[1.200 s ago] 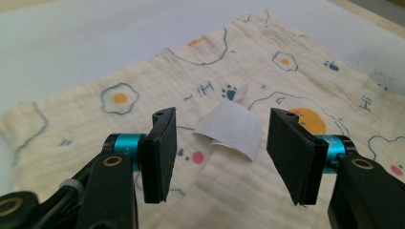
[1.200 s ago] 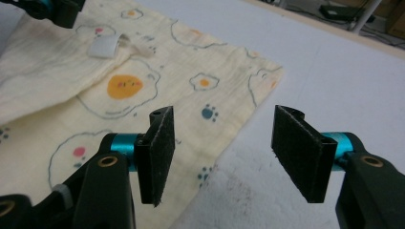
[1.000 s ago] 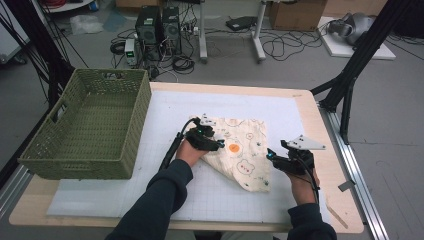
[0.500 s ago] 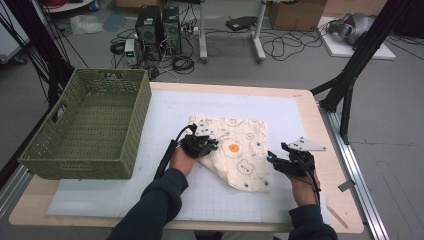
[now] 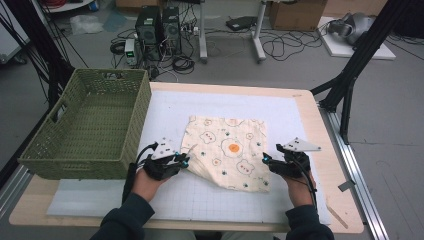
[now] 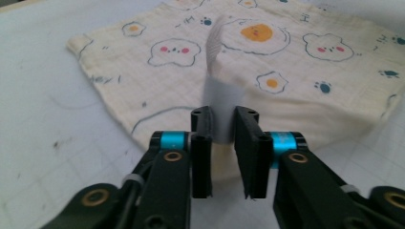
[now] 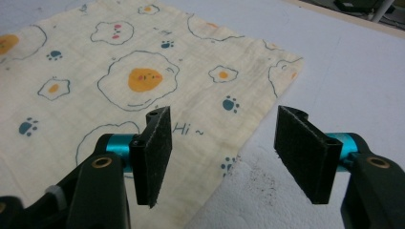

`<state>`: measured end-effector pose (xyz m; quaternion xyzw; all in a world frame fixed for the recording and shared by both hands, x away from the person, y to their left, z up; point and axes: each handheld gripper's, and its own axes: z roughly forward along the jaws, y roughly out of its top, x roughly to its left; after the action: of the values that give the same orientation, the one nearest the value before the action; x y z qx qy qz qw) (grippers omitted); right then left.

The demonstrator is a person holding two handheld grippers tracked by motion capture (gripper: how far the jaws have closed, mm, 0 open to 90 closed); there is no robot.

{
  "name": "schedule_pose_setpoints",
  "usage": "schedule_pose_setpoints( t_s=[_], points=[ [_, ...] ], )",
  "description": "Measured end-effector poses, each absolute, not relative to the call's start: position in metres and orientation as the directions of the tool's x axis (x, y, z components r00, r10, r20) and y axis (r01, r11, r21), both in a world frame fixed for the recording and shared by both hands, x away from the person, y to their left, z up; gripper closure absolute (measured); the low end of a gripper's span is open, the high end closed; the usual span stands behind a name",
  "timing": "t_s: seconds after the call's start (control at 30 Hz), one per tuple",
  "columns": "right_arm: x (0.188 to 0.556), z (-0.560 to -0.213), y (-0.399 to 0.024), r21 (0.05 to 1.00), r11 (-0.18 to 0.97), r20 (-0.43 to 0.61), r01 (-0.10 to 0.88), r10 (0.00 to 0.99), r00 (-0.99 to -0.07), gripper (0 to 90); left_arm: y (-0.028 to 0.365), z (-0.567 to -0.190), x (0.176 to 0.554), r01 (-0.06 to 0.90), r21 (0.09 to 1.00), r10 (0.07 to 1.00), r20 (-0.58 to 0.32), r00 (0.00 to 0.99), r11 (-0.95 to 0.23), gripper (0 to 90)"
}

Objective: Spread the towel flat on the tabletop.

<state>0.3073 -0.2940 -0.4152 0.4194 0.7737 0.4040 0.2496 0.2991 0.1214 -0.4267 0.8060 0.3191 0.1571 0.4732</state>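
Observation:
A cream cloth (image 5: pixel 227 150) printed with fried eggs and paw marks lies spread flat on the white mat (image 5: pixel 210 200). My left gripper (image 5: pixel 186 161) is at the cloth's near left corner. In the left gripper view a white fabric tag (image 6: pixel 222 90) stands upright between my left gripper's (image 6: pixel 223 112) jaws, which have just been opening and stand a narrow gap apart, so I read them as off the tag. The cloth (image 6: pixel 296 62) lies beyond them. My right gripper (image 5: pixel 267 160) is open at the near right edge, and in its own view the right gripper (image 7: pixel 224 114) straddles the edge of the cloth (image 7: pixel 143 47).
A green woven basket (image 5: pixel 112 75) stands on the table's left side, close to my left hand. The wooden table edge (image 5: pixel 330 150) runs along the right. Cables, computer cases and stand legs are on the floor behind the table.
The cloth was folded into a slanted shape and now lies spread out square. My left gripper drew its corner to the left and toward me. The right gripper kept still.

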Motion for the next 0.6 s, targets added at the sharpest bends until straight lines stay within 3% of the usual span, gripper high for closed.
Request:
schedule_pose_setpoints(
  t_s=[0.1, 0.17, 0.3, 0.6],
  points=[
    [0.308, -0.418, -0.292, 0.827, 0.334, -0.055, 0.453, 0.849, -0.526, 37.2, 0.135, -0.423, 0.292, 0.37, 0.881, 0.67, -0.084, 0.737, -0.296, 51.7],
    [0.308, -0.42, -0.291, 0.817, 0.346, -0.06, 0.461, 0.846, -0.529, 36.6, 0.141, -0.421, 0.291, 0.368, 0.888, 0.679, -0.092, 0.729, -0.275, 46.7],
    [0.309, -0.424, -0.287, 0.791, 0.376, -0.074, 0.483, 0.843, -0.533, 36.0, 0.148, -0.42, 0.294, 0.368, 0.899, 0.707, -0.1, 0.7, -0.237, 43.3],
    [0.302, -0.431, -0.28, 0.738, 0.422, -0.077, 0.526, 0.828, -0.556, 42.0, 0.143, -0.433, 0.326, 0.417, 0.874, 0.763, -0.089, 0.64, -0.248, 45.2]
  ],
)
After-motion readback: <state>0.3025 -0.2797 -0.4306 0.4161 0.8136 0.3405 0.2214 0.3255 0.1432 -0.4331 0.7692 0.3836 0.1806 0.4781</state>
